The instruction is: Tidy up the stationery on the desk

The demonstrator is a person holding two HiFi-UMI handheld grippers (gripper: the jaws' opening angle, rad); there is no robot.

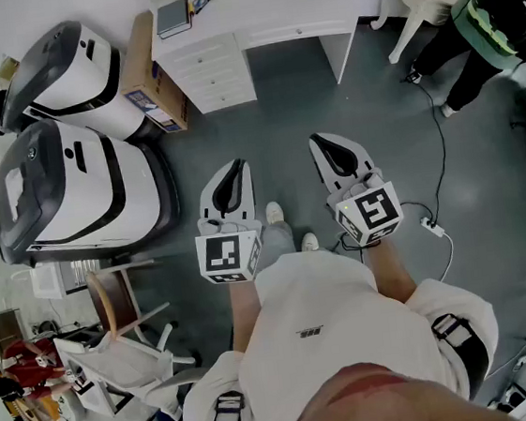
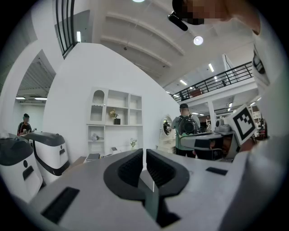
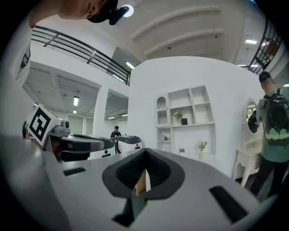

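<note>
I stand on the grey floor a few steps from the white desk (image 1: 264, 11) at the top of the head view. A dark notebook (image 1: 172, 17) and some small items that I cannot make out lie on the desk's left end. Both grippers are held level in front of me, side by side and well short of the desk. My left gripper (image 1: 236, 165) (image 2: 143, 153) has its jaws together with nothing between them. My right gripper (image 1: 317, 139) (image 3: 145, 153) is shut and empty too.
Two large white-and-grey machines (image 1: 77, 193) (image 1: 68, 71) stand at the left, with a cardboard box (image 1: 156, 80) beside the desk's drawers (image 1: 214, 73). A white chair (image 1: 119, 358) is at lower left. A person with a green backpack (image 1: 495, 8) stands at upper right. A cable and plug strip (image 1: 430, 225) lie on the floor.
</note>
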